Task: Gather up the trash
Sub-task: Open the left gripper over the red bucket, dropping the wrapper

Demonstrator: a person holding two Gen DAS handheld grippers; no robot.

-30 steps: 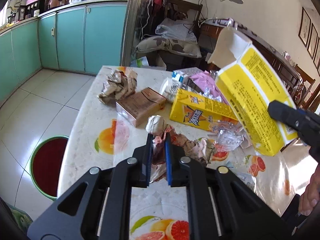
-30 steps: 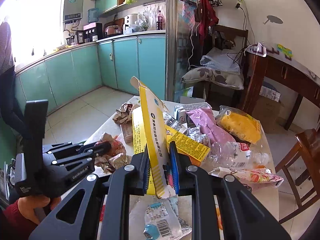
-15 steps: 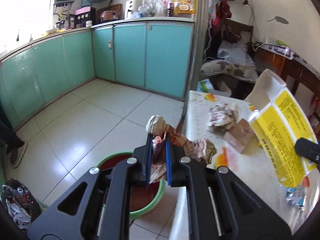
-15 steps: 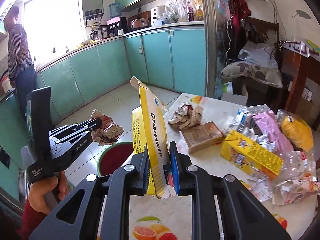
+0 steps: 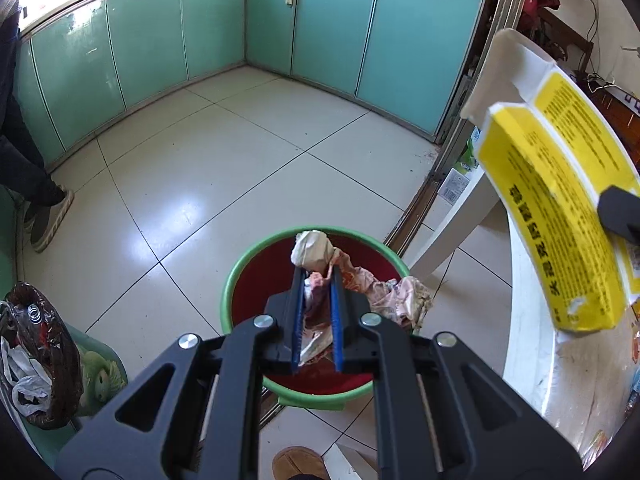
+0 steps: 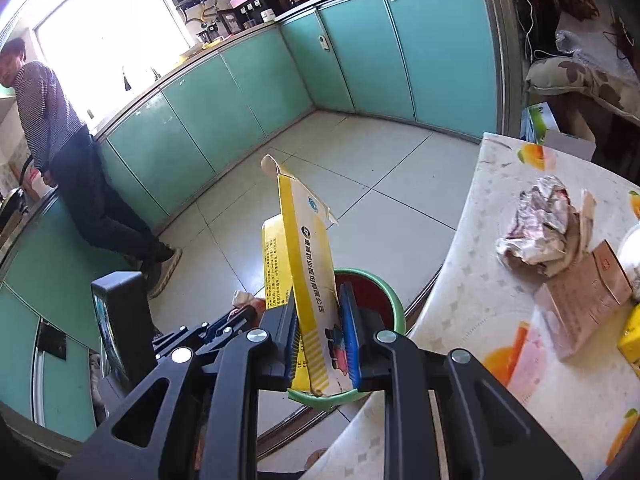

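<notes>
My left gripper (image 5: 316,280) is shut on a crumpled paper wrapper (image 5: 384,292) and hangs directly above a green-rimmed bin with a dark red inside (image 5: 256,292) on the floor. In the right wrist view my right gripper (image 6: 322,302) is shut on a flattened yellow carton (image 6: 310,264), held upright over the edge of the same bin (image 6: 394,312). The carton (image 5: 560,216) also shows at the right of the left wrist view, above the table edge. The left gripper (image 6: 236,316) appears low and left of the carton.
A table with a fruit-print cloth (image 6: 500,340) holds a crumpled wrapper (image 6: 544,224), a brown box (image 6: 584,292) and a yellow box (image 6: 632,332). A person (image 6: 68,152) stands by the teal cabinets (image 6: 240,92). A bag of rubbish (image 5: 36,356) lies at floor left.
Both grippers have swung left, away from the table, and tilted down. The left one with the wrapper now hangs over the bin, and the right one with the carton has followed to the bin's edge.
</notes>
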